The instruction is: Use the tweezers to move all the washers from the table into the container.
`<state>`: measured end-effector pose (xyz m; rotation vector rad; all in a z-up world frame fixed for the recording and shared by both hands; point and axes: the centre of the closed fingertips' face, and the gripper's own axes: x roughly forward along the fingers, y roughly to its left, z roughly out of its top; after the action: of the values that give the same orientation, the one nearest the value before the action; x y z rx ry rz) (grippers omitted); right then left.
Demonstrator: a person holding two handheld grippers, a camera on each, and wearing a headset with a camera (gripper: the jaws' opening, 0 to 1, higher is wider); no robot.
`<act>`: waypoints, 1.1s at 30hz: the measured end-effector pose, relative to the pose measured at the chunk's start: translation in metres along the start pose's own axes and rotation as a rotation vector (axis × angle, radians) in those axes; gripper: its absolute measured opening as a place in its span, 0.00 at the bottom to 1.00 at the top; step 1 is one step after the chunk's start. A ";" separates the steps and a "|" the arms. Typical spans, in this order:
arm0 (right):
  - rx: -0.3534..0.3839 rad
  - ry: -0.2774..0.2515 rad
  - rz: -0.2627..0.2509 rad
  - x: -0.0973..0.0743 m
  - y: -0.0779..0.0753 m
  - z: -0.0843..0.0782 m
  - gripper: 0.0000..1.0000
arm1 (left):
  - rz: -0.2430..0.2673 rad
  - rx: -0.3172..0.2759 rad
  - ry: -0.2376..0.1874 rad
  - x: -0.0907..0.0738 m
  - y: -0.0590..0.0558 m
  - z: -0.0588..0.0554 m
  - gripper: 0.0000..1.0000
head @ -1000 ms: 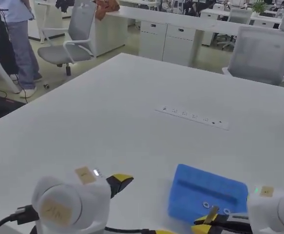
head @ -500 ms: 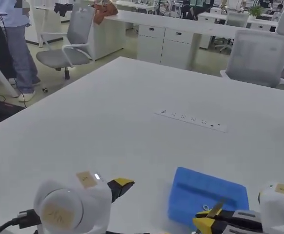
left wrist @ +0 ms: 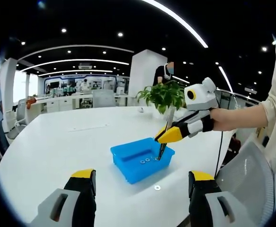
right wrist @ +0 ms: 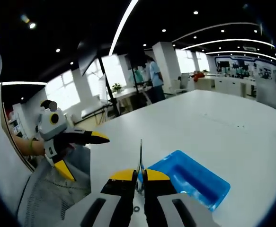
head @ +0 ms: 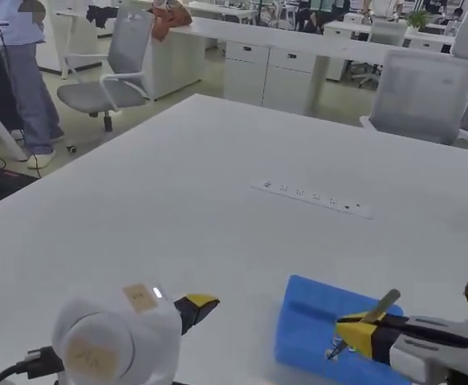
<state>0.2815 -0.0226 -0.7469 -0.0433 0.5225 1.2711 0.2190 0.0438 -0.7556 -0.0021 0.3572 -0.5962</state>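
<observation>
The blue container point(head: 314, 313) stands at the near table edge, with several washers point(left wrist: 147, 161) lying inside it. My right gripper point(head: 360, 333) is shut on the metal tweezers point(head: 382, 305), whose tip dips into the blue container point(left wrist: 128, 161). The right gripper view shows its jaws point(right wrist: 140, 176) pinched together on the tweezers point(right wrist: 140, 156), beside the container point(right wrist: 190, 177). One washer point(left wrist: 157, 187) lies on the table in front of the container, by the tweezers' base point(right wrist: 136, 208). My left gripper point(head: 195, 309) hovers open to the container's left, holding nothing point(left wrist: 142, 176).
A white power strip point(head: 310, 197) lies across the middle of the table point(head: 177, 184). Office chairs point(head: 109, 72) and desks stand beyond the far edge, and a person point(head: 13, 64) stands at far left. A potted plant point(left wrist: 164, 94) sits behind the container.
My right gripper has risen and tilted, so the tweezers now stand more upright over the container. The left gripper has hardly moved. The head camera has shifted a little.
</observation>
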 end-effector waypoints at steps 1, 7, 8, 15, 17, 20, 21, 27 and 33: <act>0.013 -0.011 0.001 0.001 -0.002 0.005 0.03 | 0.003 -0.004 -0.004 0.000 0.001 0.001 0.81; 0.041 -0.032 -0.010 0.012 -0.024 0.018 0.03 | 0.013 -0.012 -0.013 -0.001 0.003 0.002 0.81; 0.030 -0.027 -0.005 0.016 -0.026 0.017 0.03 | 0.014 -0.010 -0.013 -0.001 0.003 0.002 0.81; -0.034 0.070 0.006 0.034 -0.035 0.002 0.03 | 0.024 -0.014 -0.023 -0.003 0.005 0.004 0.81; -0.016 0.064 0.005 0.038 -0.040 0.002 0.03 | 0.028 -0.017 -0.026 -0.003 0.006 0.004 0.81; 0.019 0.085 -0.008 0.043 -0.050 -0.005 0.03 | 0.028 -0.018 -0.030 -0.003 0.006 0.005 0.81; 0.011 0.101 -0.013 0.044 -0.052 -0.008 0.03 | 0.028 -0.017 -0.029 -0.003 0.006 0.005 0.81; 0.028 0.125 -0.022 0.049 -0.060 -0.015 0.03 | 0.032 -0.021 -0.037 -0.004 0.006 0.006 0.81; 0.052 0.135 -0.062 0.054 -0.071 -0.018 0.03 | 0.030 -0.024 -0.037 -0.004 0.006 0.006 0.81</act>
<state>0.3514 -0.0018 -0.8018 -0.1015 0.6656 1.1984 0.2212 0.0502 -0.7488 -0.0308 0.3282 -0.5615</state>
